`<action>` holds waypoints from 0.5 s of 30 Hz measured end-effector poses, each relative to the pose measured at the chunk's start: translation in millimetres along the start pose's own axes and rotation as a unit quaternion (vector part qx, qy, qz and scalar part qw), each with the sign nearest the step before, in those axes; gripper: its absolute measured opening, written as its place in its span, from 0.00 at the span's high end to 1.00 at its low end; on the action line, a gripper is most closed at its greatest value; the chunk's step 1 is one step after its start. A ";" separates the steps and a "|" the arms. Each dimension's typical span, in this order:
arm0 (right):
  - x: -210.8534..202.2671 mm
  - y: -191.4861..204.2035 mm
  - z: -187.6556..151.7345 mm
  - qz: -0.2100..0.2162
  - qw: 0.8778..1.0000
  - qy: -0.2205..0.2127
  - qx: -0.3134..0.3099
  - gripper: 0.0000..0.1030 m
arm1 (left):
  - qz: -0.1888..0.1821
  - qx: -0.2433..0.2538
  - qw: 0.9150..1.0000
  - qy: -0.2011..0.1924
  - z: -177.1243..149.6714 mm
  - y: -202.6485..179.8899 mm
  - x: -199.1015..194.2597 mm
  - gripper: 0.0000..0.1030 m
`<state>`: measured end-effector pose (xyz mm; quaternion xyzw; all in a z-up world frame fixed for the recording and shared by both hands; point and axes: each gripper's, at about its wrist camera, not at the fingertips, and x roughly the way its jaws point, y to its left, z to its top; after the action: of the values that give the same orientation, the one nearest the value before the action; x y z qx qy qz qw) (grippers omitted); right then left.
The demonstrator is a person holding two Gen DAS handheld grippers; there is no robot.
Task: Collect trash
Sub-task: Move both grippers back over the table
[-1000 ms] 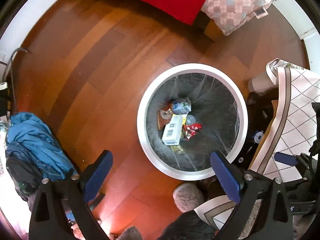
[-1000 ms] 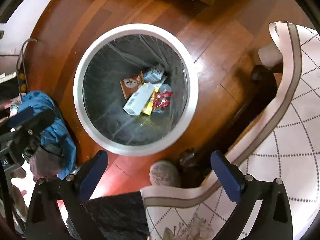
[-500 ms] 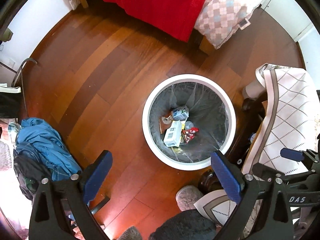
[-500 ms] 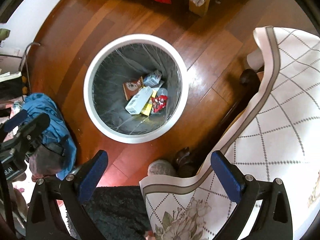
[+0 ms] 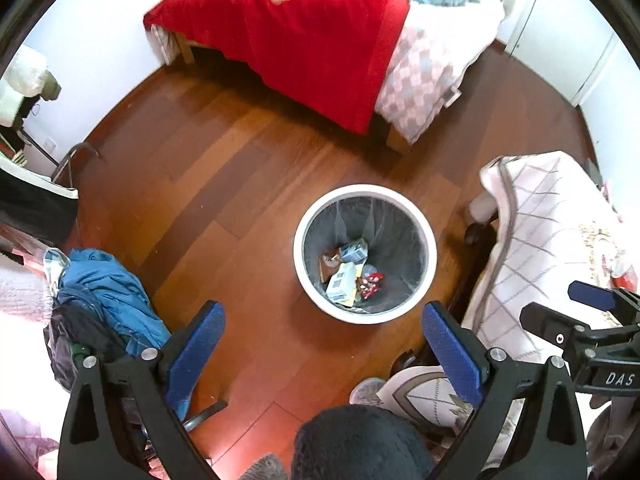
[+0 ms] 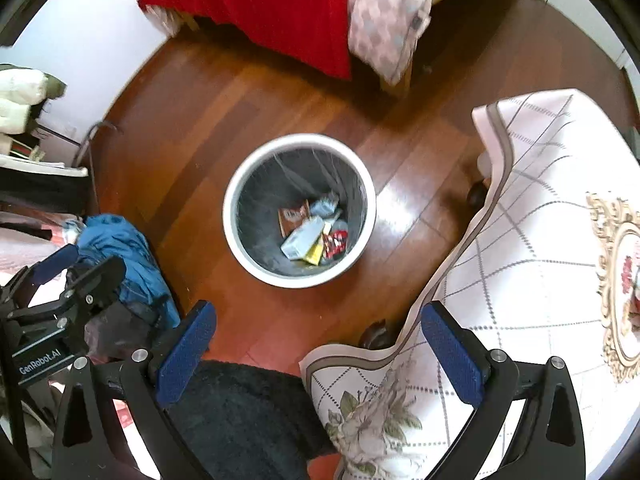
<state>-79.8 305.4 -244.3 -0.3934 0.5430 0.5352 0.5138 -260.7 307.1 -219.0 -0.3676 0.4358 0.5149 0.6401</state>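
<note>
— Two tools, and we hold nothing in either: our left tool (image 5: 322, 344) has its blue pads spread wide with only floor between them, and our right tool (image 6: 318, 344) is spread just as wide and just as empty.

— Where is the trash?

— We see it down in the white bin (image 5: 365, 254), which stands upright on the wooden floor (image 5: 208, 200), ahead of both tools and well below them. At the bottom of its grey liner lie a white box (image 5: 341, 282), a brown packet (image 5: 330, 261), a red wrapper (image 5: 370, 282) and a crumpled pale wrapper (image 5: 354, 253), all bunched together and touching.

— And around the bin?

— We have a counter covered by a cloth with a diamond pattern (image 6: 540, 240) just to the right of it, a heap of blue clothing (image 5: 108, 296) well off to the left, and a bed with a red blanket (image 5: 312, 52) across the floor beyond. From the left view our right tool shows at the far right edge; from the right view our left tool shows at the far left, next to the clothing.
</note>
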 end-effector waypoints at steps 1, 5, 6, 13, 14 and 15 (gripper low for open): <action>-8.9 0.1 -4.6 0.001 1.000 -0.010 0.000 0.00 | -0.002 0.001 1.000 -0.009 -3.0 -1.2 -8.8 0.02; -43.9 -1.2 -24.0 0.025 0.999 -0.046 0.007 0.00 | 0.016 0.006 0.999 -0.042 -18.0 -9.4 -40.8 0.02; -53.7 -2.6 -30.7 0.038 0.998 -0.052 0.011 0.00 | 0.020 0.007 0.999 -0.048 -21.1 -11.7 -46.6 0.02; -106.0 -32.5 -78.5 0.098 0.990 -0.095 0.044 0.00 | -0.004 0.012 0.997 -0.070 -46.6 -59.3 -66.5 0.02; -112.9 -41.6 -86.2 0.099 0.989 -0.100 0.051 0.00 | -0.005 0.021 0.997 -0.073 -48.9 -72.7 -64.5 0.02; -118.7 -51.4 -92.9 0.099 0.988 -0.104 0.059 0.00 | -0.003 0.032 0.997 -0.075 -51.2 -90.2 -60.1 0.02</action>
<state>-23.0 193.3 -146.5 -0.2491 0.5533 0.5888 0.5340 -186.9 221.6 -178.7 -0.3087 0.4020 0.5248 0.6839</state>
